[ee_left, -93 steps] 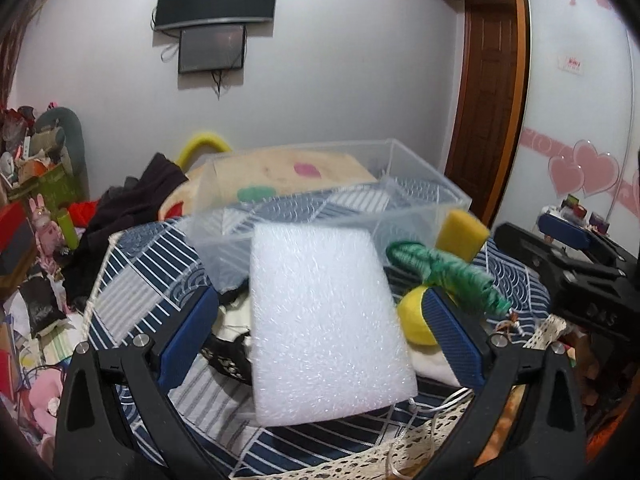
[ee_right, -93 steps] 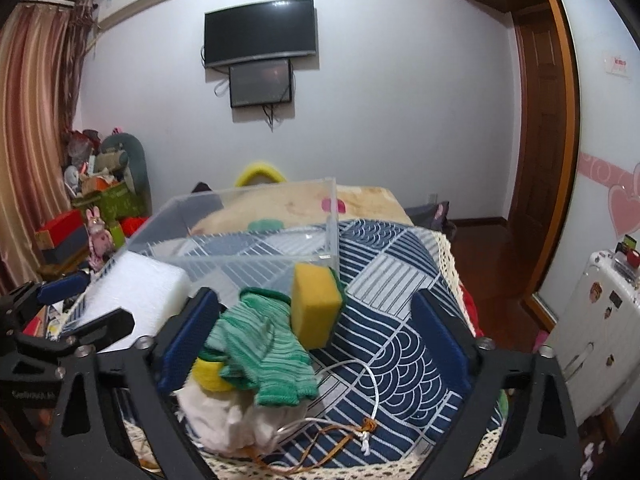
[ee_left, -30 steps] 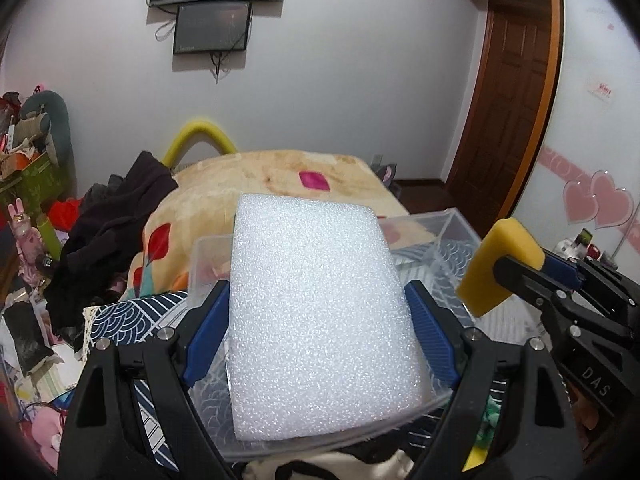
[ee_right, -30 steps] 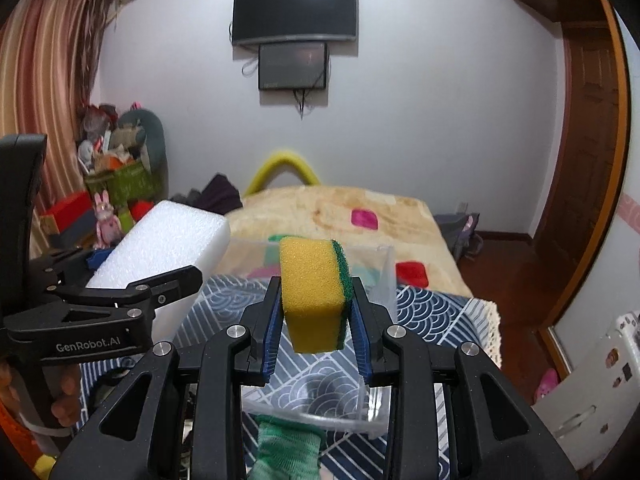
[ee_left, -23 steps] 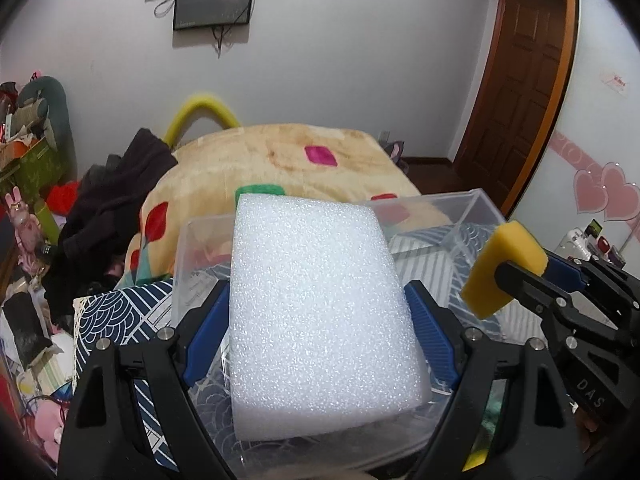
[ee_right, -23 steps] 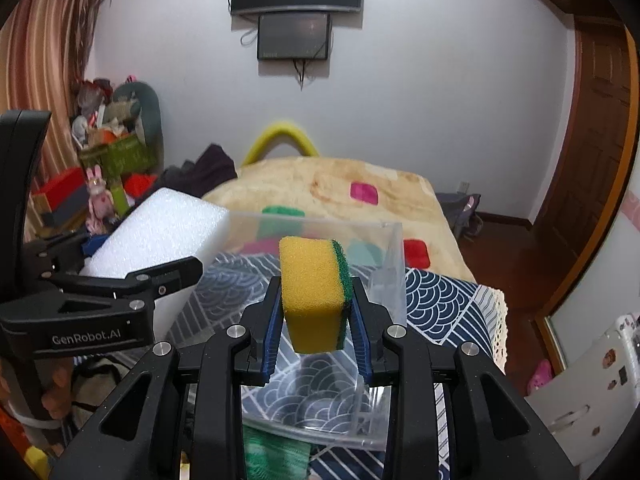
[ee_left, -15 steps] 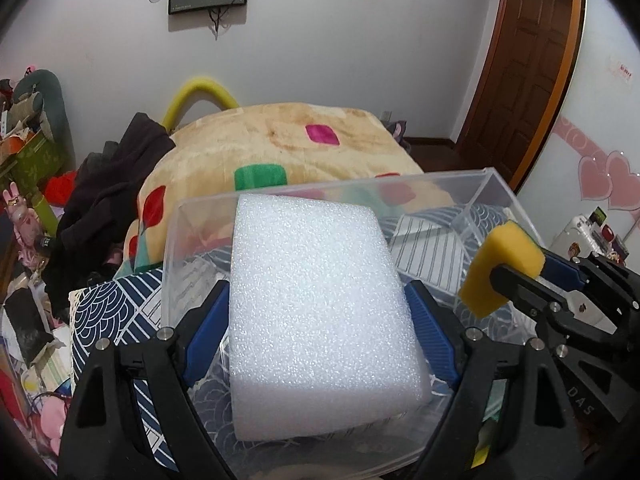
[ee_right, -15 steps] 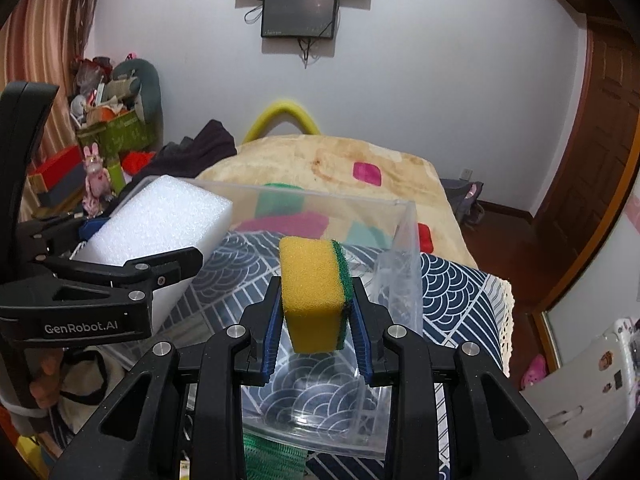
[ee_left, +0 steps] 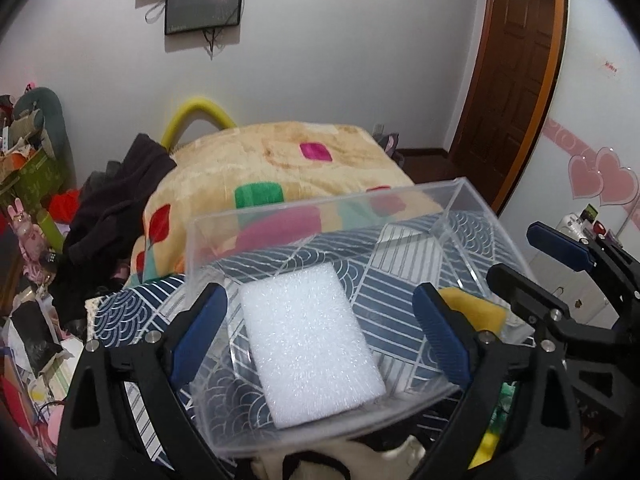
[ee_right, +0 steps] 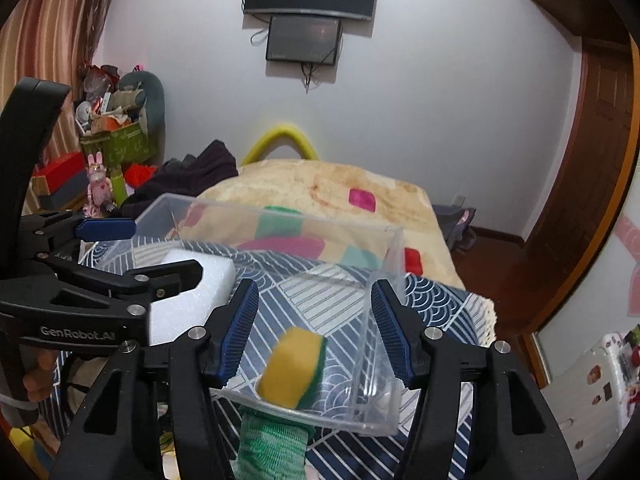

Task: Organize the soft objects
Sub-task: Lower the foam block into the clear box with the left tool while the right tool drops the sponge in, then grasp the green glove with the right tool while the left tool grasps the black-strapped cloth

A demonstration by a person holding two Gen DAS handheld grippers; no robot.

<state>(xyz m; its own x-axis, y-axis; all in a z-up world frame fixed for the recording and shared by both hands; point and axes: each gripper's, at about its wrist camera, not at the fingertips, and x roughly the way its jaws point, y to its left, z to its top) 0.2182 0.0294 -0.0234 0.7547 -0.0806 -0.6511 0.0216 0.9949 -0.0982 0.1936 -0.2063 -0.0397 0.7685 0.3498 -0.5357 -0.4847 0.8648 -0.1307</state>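
— Any lettering legible here?

— One brand: "GenRobot.AI", in pale letters along the black frame of the left gripper [ee_right: 160, 252], at the near left of the right wrist view.

— And the small white sign [ee_left: 611, 68] on the far right wall, beside the door?

— It carries red marks, too small and blurred to read. Nothing else can be read.

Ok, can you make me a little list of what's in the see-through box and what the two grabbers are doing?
box: clear plastic bin on the patterned blue cloth
inside, left part: white foam block, lying flat
inside, right part: yellow sponge with a green side, blurred
left gripper: open, holding nothing
right gripper: open, holding nothing
outside the box: green knit glove at the near edge
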